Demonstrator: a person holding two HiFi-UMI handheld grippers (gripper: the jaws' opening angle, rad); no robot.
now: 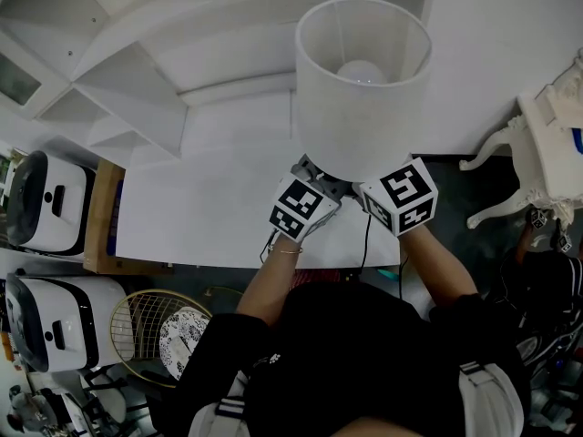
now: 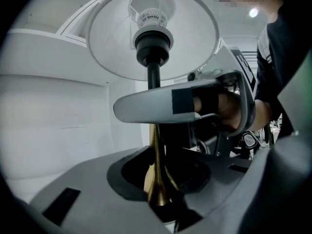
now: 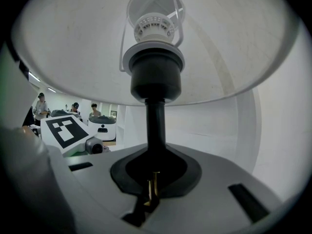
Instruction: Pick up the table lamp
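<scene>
The table lamp has a white drum shade (image 1: pixel 363 89) with its bulb showing inside, over the white table (image 1: pixel 209 198). Its base is hidden below the shade and both grippers. My left gripper (image 1: pixel 314 178) and right gripper (image 1: pixel 369 194) meet under the shade, their marker cubes side by side. In the left gripper view the brass stem (image 2: pixel 157 179) is clamped by my left gripper (image 2: pixel 158 199), with the black socket (image 2: pixel 153 52) and shade above. In the right gripper view my right gripper (image 3: pixel 152 189) is shut on the same stem (image 3: pixel 156 126), a sliver of brass showing between the jaws.
White shelving (image 1: pixel 118 89) fills the back left. A white ornate furniture leg (image 1: pixel 510 144) stands at the right. Two white helmet-like machines (image 1: pixel 50 198) and a wire basket (image 1: pixel 155 330) sit at the left on the floor. A black cord (image 1: pixel 366 244) hangs off the table's front edge.
</scene>
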